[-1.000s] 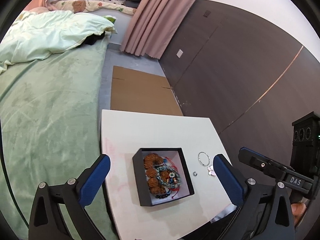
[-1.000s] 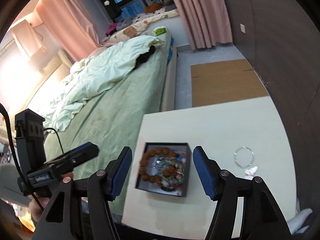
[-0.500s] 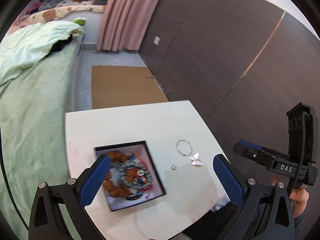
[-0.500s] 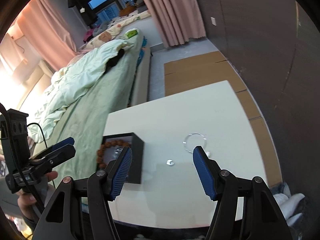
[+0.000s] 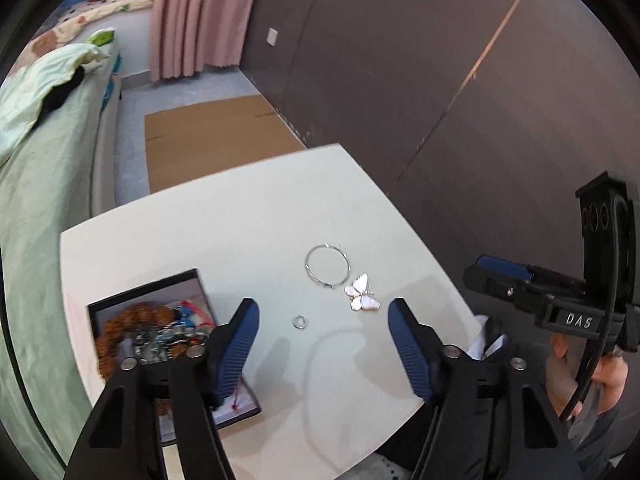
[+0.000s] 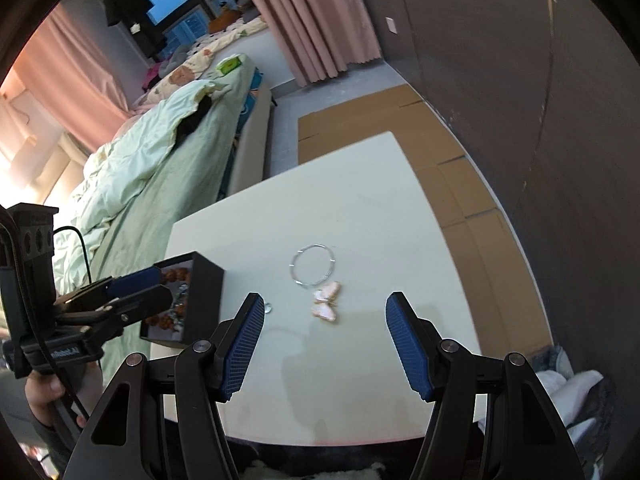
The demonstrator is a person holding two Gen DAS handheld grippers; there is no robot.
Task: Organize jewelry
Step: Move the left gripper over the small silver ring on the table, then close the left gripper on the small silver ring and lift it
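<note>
Left wrist view: left gripper point(image 5: 323, 332), jaws just narrowed, part open, empty; small ring point(image 5: 299, 322) between them, butterfly pendant point(image 5: 362, 293) at one o'clock, jewelry box point(image 5: 160, 344) now at nine. Right wrist view: right gripper point(image 6: 323, 334), half open, empty, frames pendant; pickup looks imminent.

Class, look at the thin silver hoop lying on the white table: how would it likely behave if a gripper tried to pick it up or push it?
The silver hoop lies flat and looks wire-thin, so wide fingers would probably struggle to get under it. Pushed across the smooth white table, it would likely slide. It looks light, and might bend if squeezed.
</note>
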